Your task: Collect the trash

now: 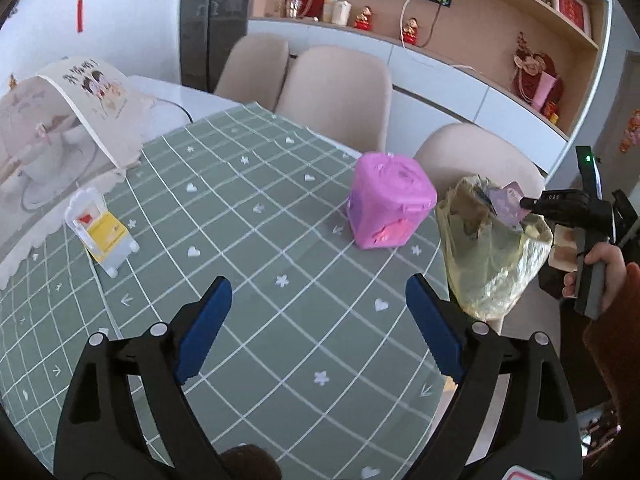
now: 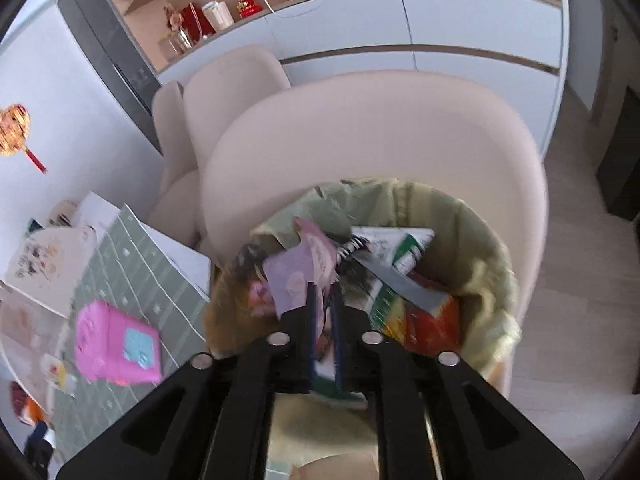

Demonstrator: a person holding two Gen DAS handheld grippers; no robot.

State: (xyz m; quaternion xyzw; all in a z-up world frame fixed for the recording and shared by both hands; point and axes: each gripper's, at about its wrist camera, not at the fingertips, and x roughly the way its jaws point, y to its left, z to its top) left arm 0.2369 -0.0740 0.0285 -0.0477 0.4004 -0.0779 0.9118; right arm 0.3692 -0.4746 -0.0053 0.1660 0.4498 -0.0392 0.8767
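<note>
Left wrist view first: the left gripper (image 1: 318, 328) hangs over the green checked tablecloth (image 1: 248, 248) with its blue jaws spread wide and nothing between them. Still sitting on the cloth are a pink box (image 1: 386, 204) and a small clear packet with a yellow card (image 1: 102, 232), well apart from each other. Off the right edge hangs the yellowish trash bag (image 1: 492, 256), and the right gripper (image 1: 524, 203) pokes at its mouth, tip against a purple wrapper (image 1: 508, 204).

Right wrist view: this one looks straight down into the bag (image 2: 492, 280), which the other camera can't do. It's already pretty full of wrappers and cartons, purple wrapper (image 2: 300, 276) on top. The right gripper (image 2: 323, 312) has its jaws only slightly apart with trash showing in the slot; whether they're pinching anything, can't tell, it's blurry. Pink box (image 2: 116, 344) shows at the left.

So collecting looks well underway, with probably the packet, and maybe the box, left.
</note>
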